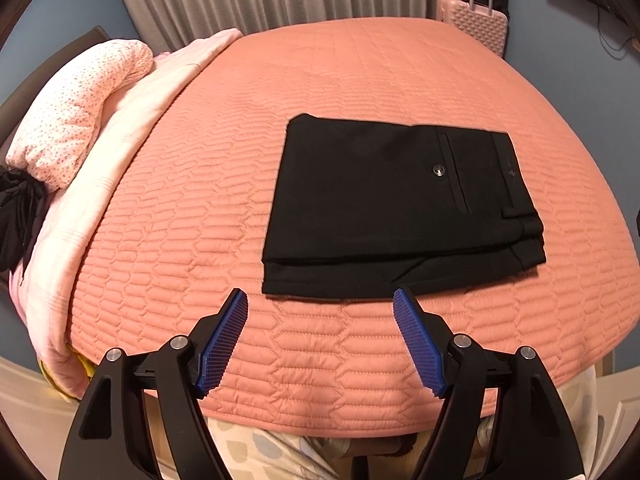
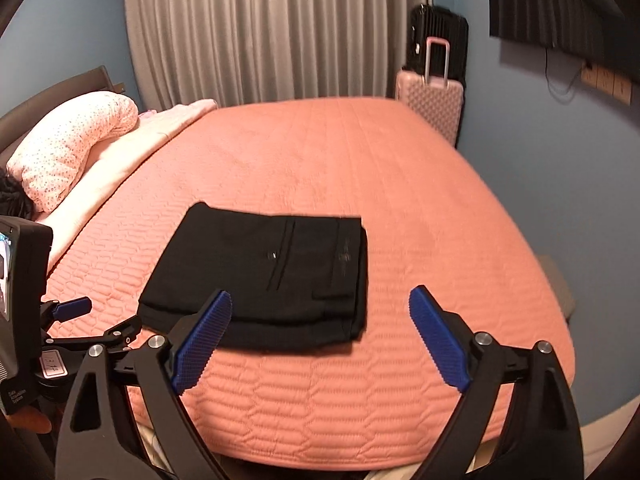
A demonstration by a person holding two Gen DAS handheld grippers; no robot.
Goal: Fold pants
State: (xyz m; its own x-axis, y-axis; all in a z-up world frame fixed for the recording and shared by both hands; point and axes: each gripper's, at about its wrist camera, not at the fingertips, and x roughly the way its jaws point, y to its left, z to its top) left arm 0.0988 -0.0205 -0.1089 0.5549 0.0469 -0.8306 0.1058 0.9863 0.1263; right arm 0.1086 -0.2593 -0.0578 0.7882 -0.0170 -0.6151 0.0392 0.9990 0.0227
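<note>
Black pants (image 1: 396, 204) lie folded into a flat rectangle on the salmon quilted bed (image 1: 320, 76), back pocket and button facing up, waistband to the right. My left gripper (image 1: 320, 298) hovers just in front of their near edge, open, nothing between its blue pads. In the right wrist view the same pants (image 2: 260, 276) lie left of centre. My right gripper (image 2: 320, 300) is open wide above the bed near the pants' front right corner, and holds nothing. The left gripper's body (image 2: 68, 312) shows at that view's left edge.
A floral pillow (image 1: 76, 112) and a pale pink blanket (image 1: 120, 152) lie along the bed's left side, with dark cloth (image 1: 16, 216) beside them. A pink suitcase (image 2: 432, 104) and a black one (image 2: 438, 40) stand by the far wall. Grey curtains (image 2: 260, 32) hang behind.
</note>
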